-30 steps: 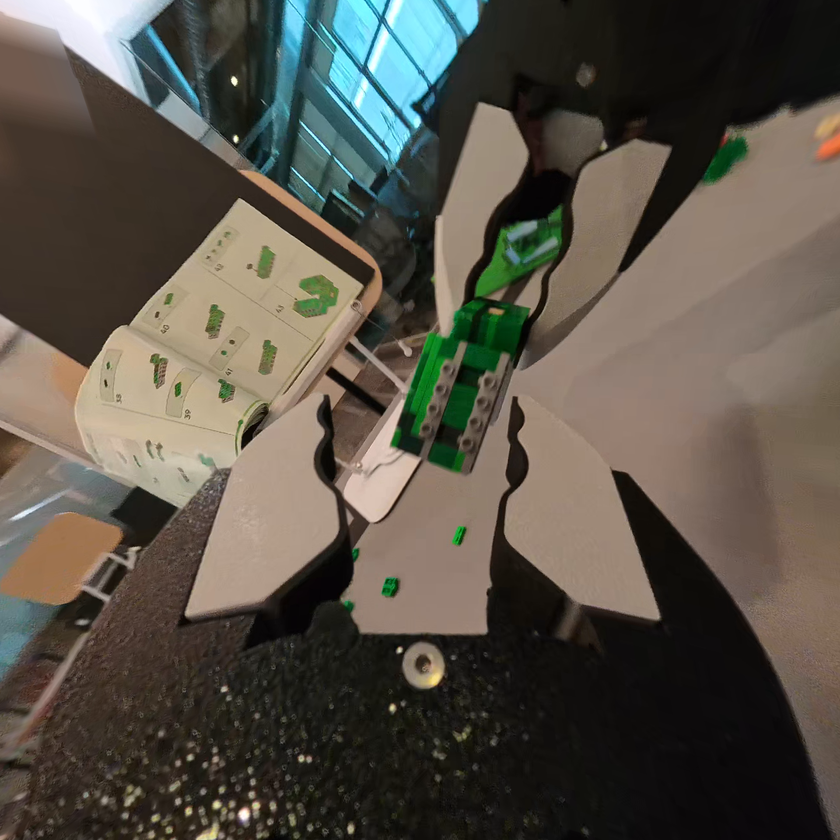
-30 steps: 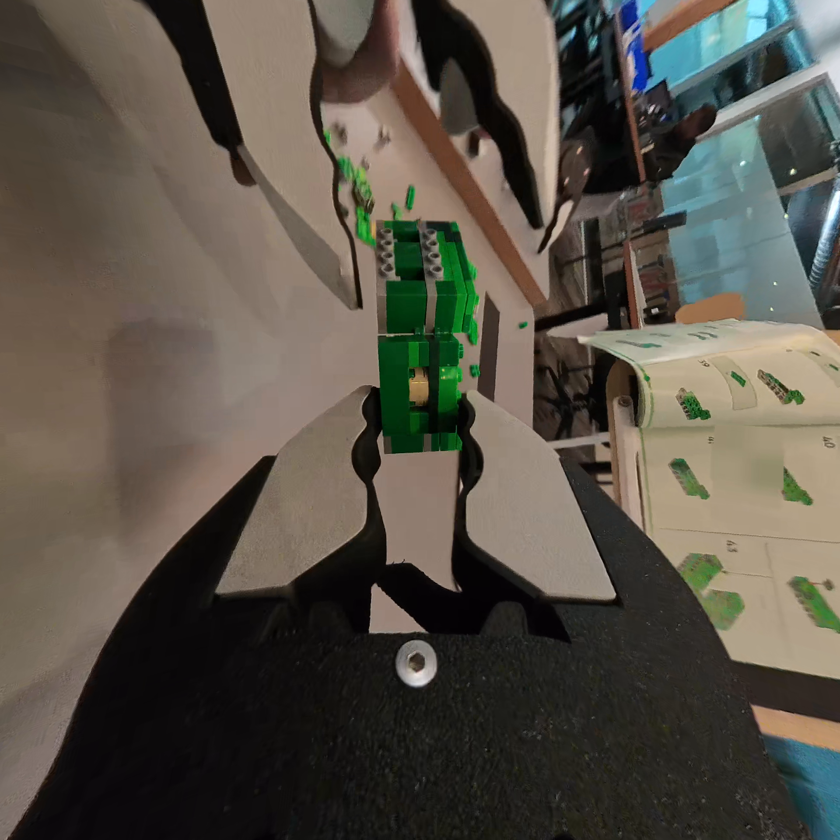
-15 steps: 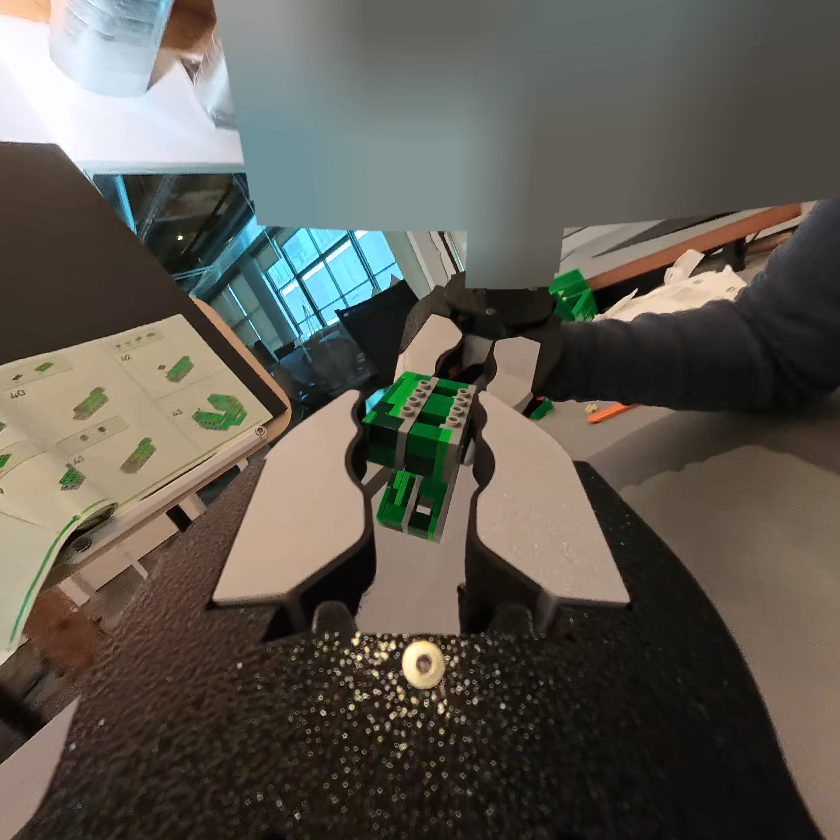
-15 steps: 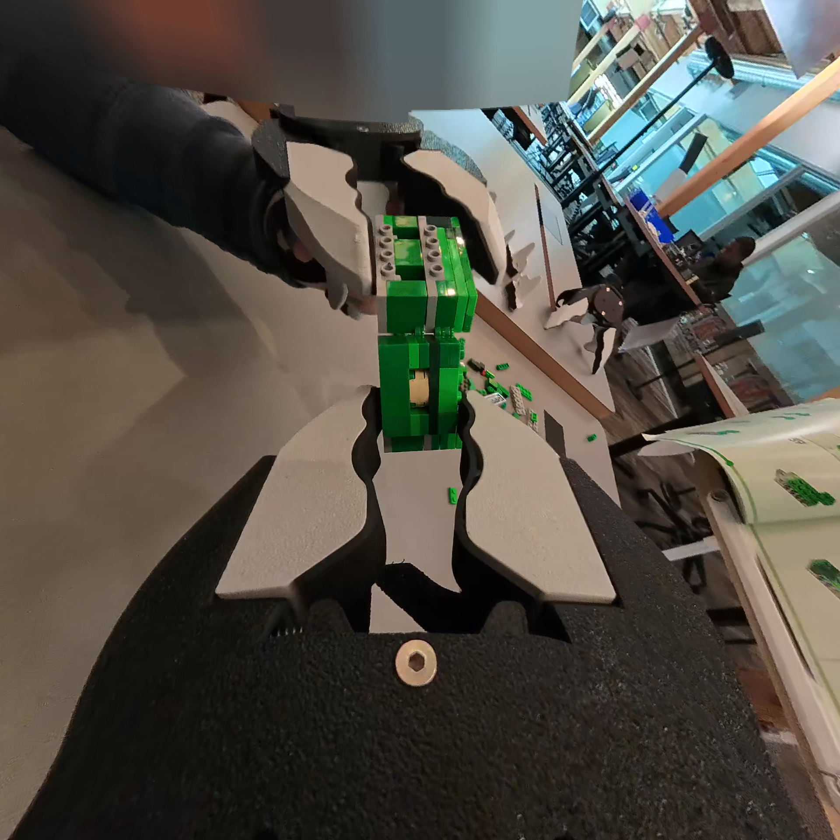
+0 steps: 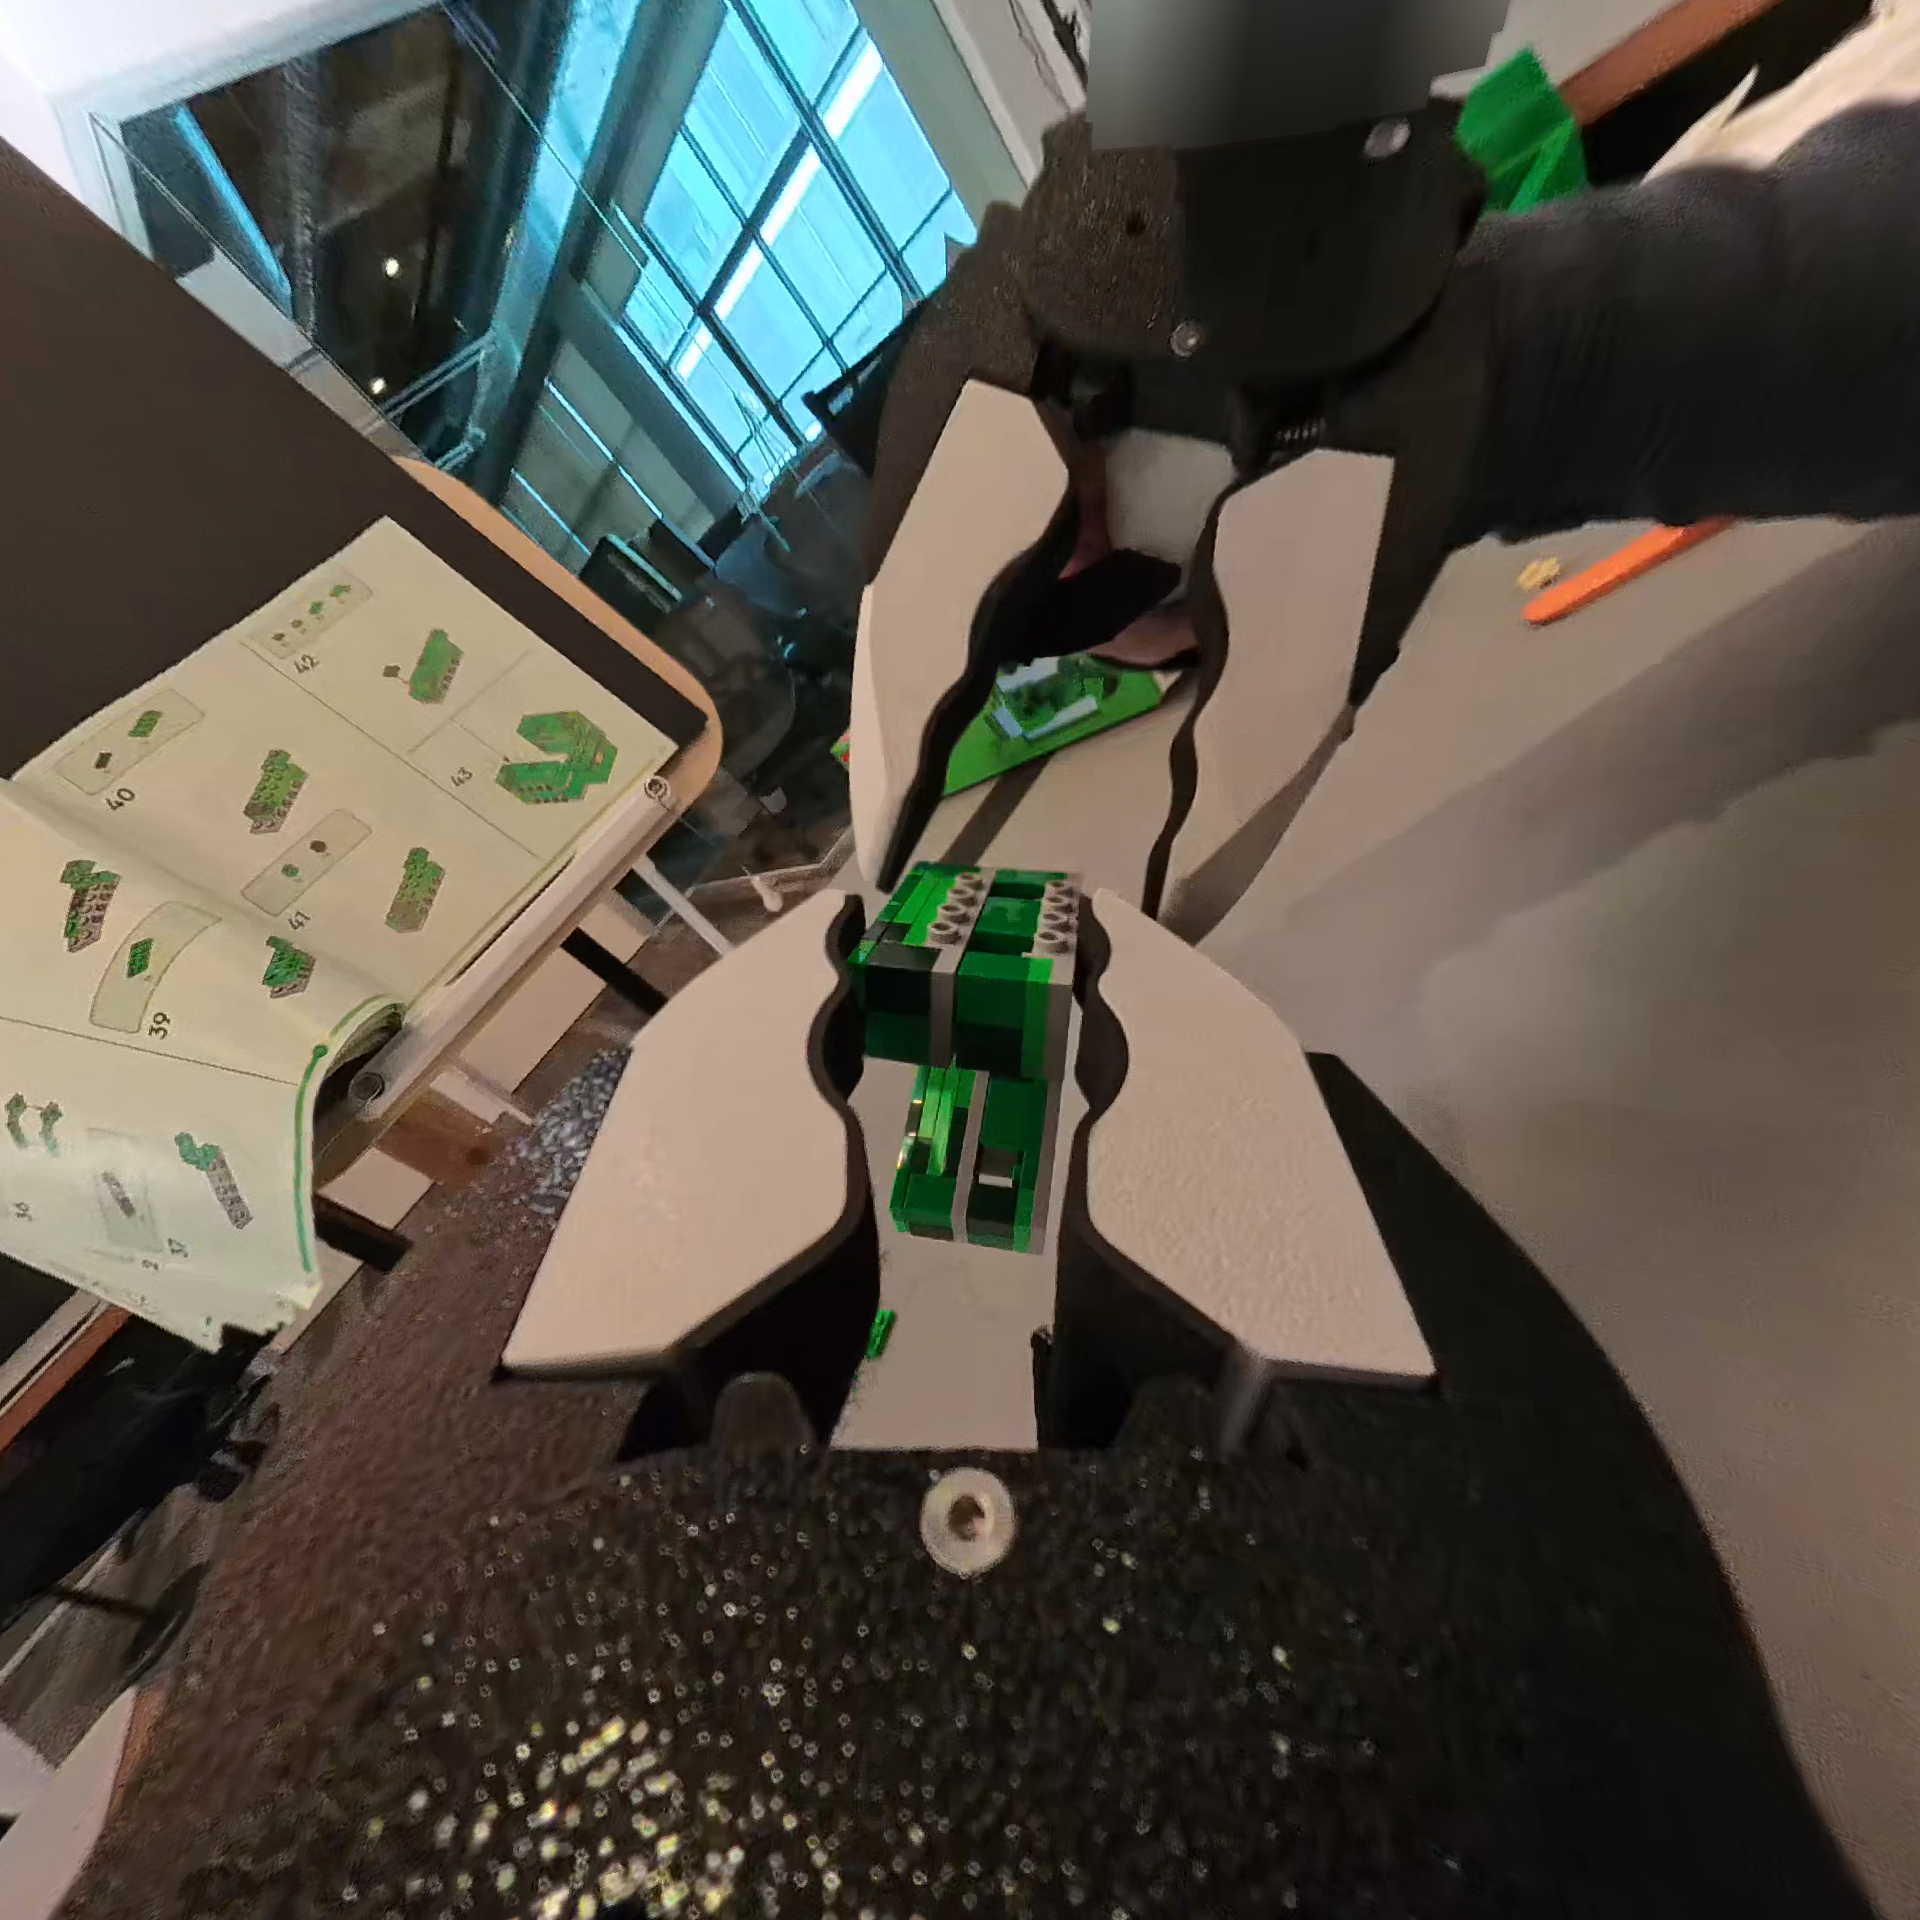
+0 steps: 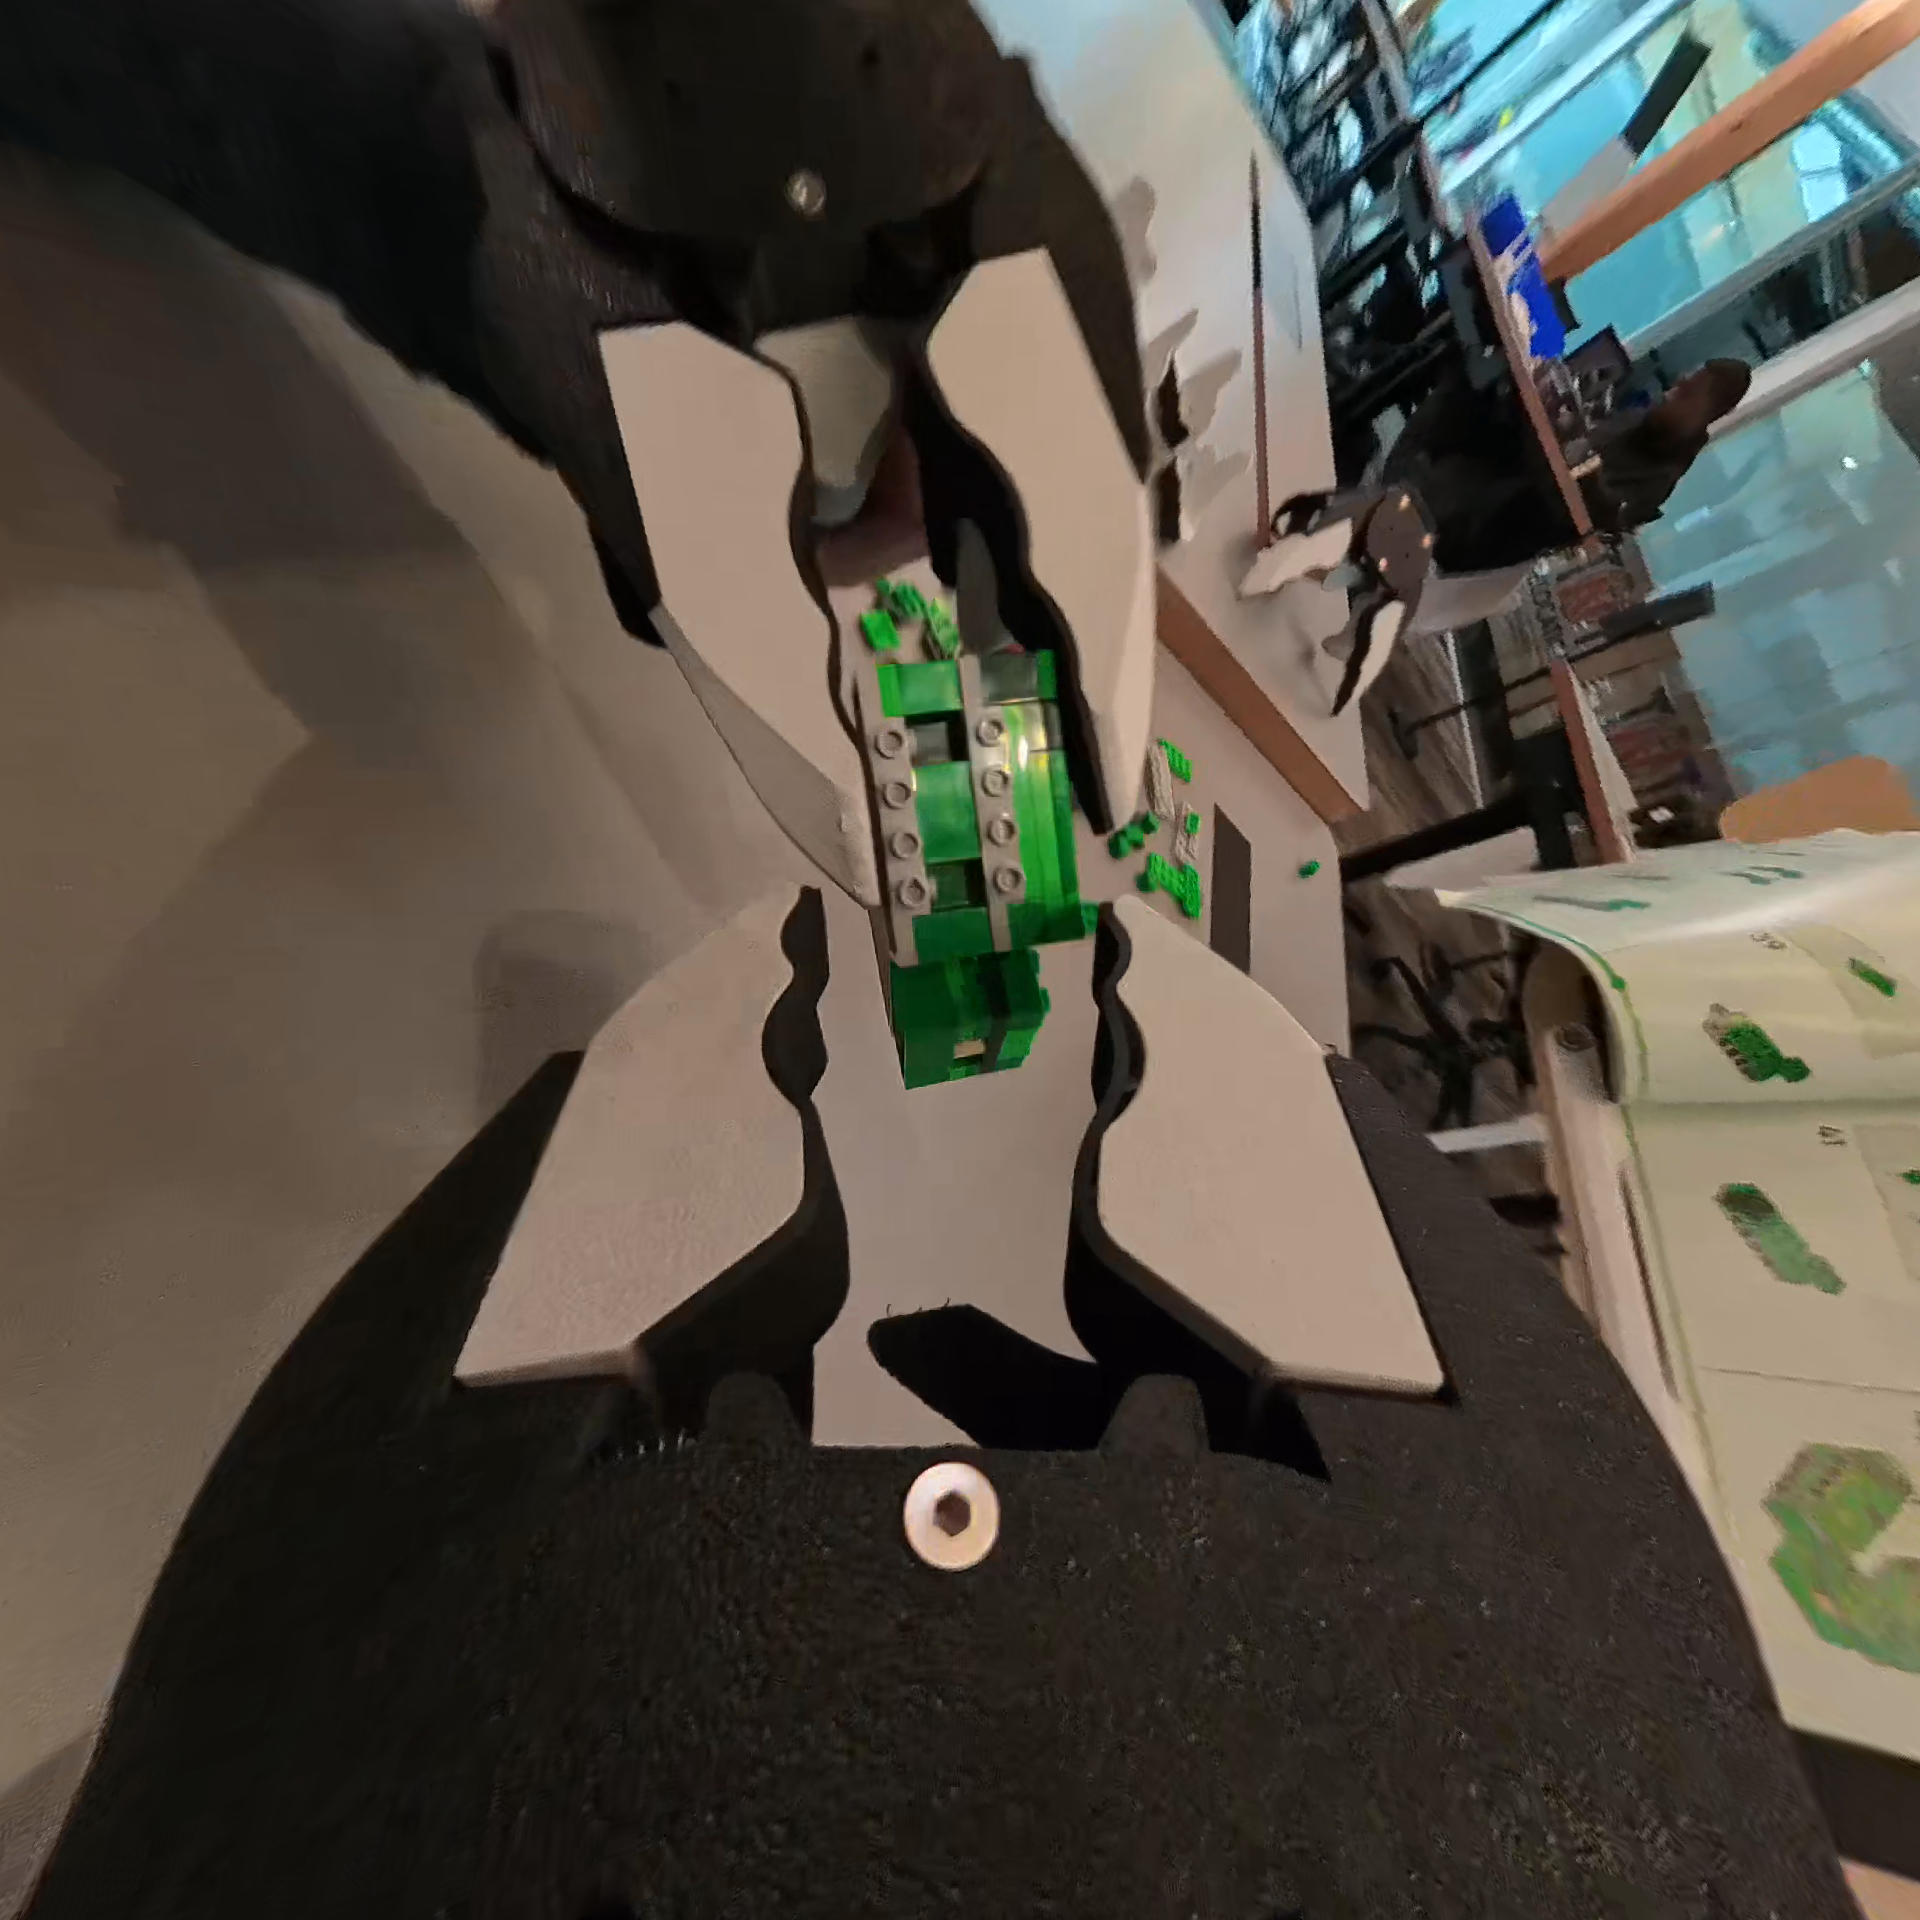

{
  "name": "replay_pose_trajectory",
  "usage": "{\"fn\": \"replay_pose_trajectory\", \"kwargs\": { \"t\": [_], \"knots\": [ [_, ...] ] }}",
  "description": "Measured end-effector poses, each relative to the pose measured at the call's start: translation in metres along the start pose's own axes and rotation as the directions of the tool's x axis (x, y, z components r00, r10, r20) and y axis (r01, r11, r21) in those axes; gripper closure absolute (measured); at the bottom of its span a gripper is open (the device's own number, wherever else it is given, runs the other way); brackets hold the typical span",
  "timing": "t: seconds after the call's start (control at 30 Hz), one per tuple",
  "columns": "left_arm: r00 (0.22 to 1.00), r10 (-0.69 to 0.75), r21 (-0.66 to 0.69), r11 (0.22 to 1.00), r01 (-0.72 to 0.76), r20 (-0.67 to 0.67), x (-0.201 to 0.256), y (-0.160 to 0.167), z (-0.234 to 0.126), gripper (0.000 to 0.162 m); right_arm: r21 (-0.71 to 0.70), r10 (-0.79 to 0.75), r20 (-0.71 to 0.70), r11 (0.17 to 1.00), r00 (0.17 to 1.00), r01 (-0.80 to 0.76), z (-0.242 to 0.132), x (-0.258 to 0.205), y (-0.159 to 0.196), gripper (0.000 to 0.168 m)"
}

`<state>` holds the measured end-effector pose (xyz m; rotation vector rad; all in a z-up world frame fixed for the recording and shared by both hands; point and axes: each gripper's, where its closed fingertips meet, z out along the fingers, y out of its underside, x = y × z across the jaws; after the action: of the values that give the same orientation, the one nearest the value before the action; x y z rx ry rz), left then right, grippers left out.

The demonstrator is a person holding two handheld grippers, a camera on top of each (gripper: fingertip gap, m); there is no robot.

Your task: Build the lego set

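A green and grey lego assembly (image 5: pixel 971 987) is pinched between the two fingers of my left gripper (image 5: pixel 977 935), held up above the grey table (image 5: pixel 1558 987). Its narrower green part hangs down toward the camera. My right gripper (image 6: pixel 956 914) is open. The assembly (image 6: pixel 966 821) reaches down between its fingertips with a gap on both sides, touching neither. In the left wrist view the right gripper (image 5: pixel 1023 821) stands just beyond the assembly, fingers spread. In the right wrist view the left gripper's fingers (image 6: pixel 748 623) clamp the assembly's studded upper part.
An open instruction booklet (image 5: pixel 291 831) stands on a holder at the left; it also shows in the right wrist view (image 6: pixel 1714 1091). A green baseplate with a small build (image 5: pixel 1049 707) lies behind. Loose green pieces (image 6: pixel 1169 852) and an orange tool (image 5: pixel 1621 571) lie on the table. Only a small space, under 4 cm, lies between the two pairs of fingers.
My left gripper closed on the assembly's studded end. My right gripper, which was shut on its other end, has opened and let it go.
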<state>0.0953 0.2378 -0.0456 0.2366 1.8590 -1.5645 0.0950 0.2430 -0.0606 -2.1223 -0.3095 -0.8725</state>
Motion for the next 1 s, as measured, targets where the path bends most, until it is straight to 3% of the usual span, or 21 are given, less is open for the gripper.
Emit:
{"fn": "replay_pose_trajectory", "kwargs": {
  "t": [0.13,0.57,0.73,0.87,1.0],
  "knots": [
    [1.000,0.022,-0.044,0.999,-0.022,-0.007,0.002,0.007,0.003,0.124,-0.130,-0.091,-0.048,0.988,0.995,0.084,0.008,0.000,0.010,0.125],
    [0.999,0.033,-0.056,0.998,-0.034,-0.024,0.003,0.006,0.001,0.124,-0.129,-0.164,-0.076,0.980,0.984,0.153,0.011,0.001,0.011,0.129],
    [0.999,-0.037,0.026,0.999,0.038,-0.040,0.000,-0.005,-0.004,0.121,0.007,-0.082,-0.063,0.997,0.995,0.083,0.006,0.002,-0.002,0.131],
    [0.996,-0.082,0.127,0.988,0.087,-0.045,-0.004,-0.020,-0.010,0.106,0.126,-0.012,-0.026,0.992,1.000,0.016,-0.001,0.002,-0.010,0.131],
    [0.984,-0.145,0.261,0.951,0.167,-0.100,-0.006,-0.037,-0.022,0.118,0.203,0.023,0.004,0.979,1.000,-0.023,-0.007,0.002,-0.016,0.131]
  ]
}}
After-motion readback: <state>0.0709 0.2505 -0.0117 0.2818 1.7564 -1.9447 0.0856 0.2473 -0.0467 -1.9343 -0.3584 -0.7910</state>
